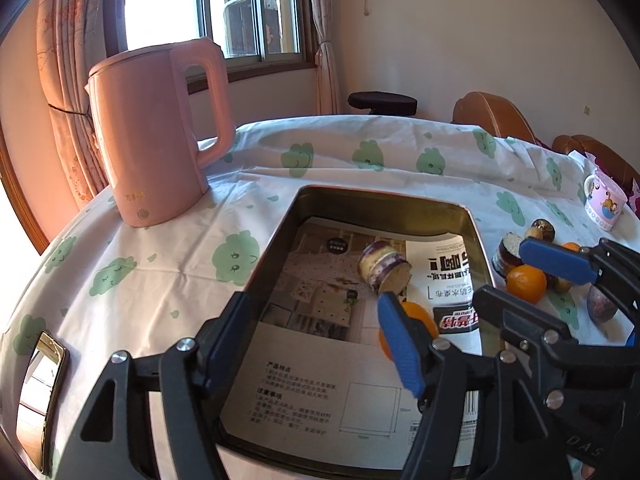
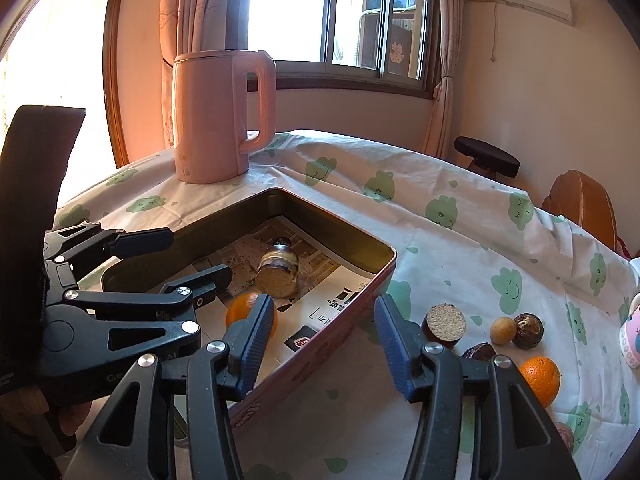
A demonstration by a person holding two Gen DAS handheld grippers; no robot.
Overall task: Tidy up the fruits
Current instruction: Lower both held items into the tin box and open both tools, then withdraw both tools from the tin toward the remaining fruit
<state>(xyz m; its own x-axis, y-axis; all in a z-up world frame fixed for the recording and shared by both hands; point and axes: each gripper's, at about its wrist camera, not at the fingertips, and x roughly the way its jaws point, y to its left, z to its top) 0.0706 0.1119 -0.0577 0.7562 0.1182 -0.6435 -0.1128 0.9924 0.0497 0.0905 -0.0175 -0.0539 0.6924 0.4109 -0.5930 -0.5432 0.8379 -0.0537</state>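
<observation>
A metal tin (image 1: 276, 240) (image 2: 384, 276), lined with printed paper, holds a cut purple-and-cream fruit piece (image 1: 382, 266) (image 2: 278, 270) and an orange (image 1: 418, 316) (image 2: 246, 308). My left gripper (image 1: 312, 340) (image 2: 188, 256) is open and empty over the tin. My right gripper (image 2: 320, 344) (image 1: 532, 280) is open and empty above the tin's right rim. On the cloth to the right lie a cut dark fruit (image 2: 444, 326) (image 1: 506, 252), an orange (image 2: 538, 376) (image 1: 526, 282), a tan round fruit (image 2: 503, 330), a brown fruit (image 2: 528, 330) and a dark purple fruit (image 1: 602, 304).
A pink kettle (image 1: 156, 136) (image 2: 222, 116) stands behind the tin at the left. A phone (image 1: 40, 396) lies at the table's left edge. A patterned mug (image 1: 602, 200) stands at the far right. Chairs and a stool (image 2: 486, 160) surround the table.
</observation>
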